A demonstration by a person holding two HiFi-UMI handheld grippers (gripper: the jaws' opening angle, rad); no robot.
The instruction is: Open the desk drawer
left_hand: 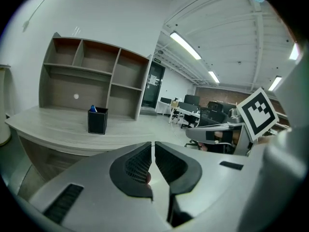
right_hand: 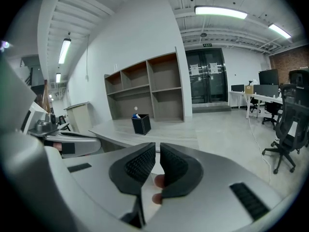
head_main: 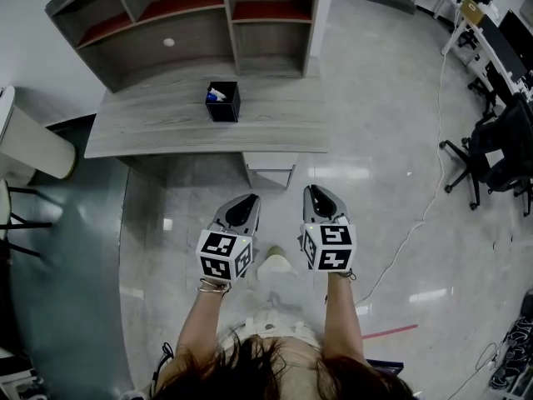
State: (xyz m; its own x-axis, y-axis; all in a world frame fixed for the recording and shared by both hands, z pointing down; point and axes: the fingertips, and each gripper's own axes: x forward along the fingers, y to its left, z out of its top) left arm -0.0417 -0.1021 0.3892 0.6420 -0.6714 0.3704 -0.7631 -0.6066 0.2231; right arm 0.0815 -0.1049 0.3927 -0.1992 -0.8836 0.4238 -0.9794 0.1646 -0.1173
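The grey wooden desk (head_main: 166, 132) stands ahead, and its drawer (head_main: 270, 167) sits closed under the right end of the top. My left gripper (head_main: 246, 200) hovers over the floor short of the desk, shut with nothing between its pads. My right gripper (head_main: 317, 193) hangs beside it, just below and right of the drawer front, also shut and empty. In the left gripper view the shut left gripper (left_hand: 153, 153) points toward the desk (left_hand: 63, 127). The right gripper view has the shut right gripper (right_hand: 157, 159) aimed at the desk (right_hand: 159, 134) too.
A black pen holder (head_main: 223, 102) stands on the desk top, in front of a shelf hutch (head_main: 191, 23). A black office chair (head_main: 491, 152) and a white cable (head_main: 420, 207) lie to the right. A white bin (head_main: 33, 144) sits at the left.
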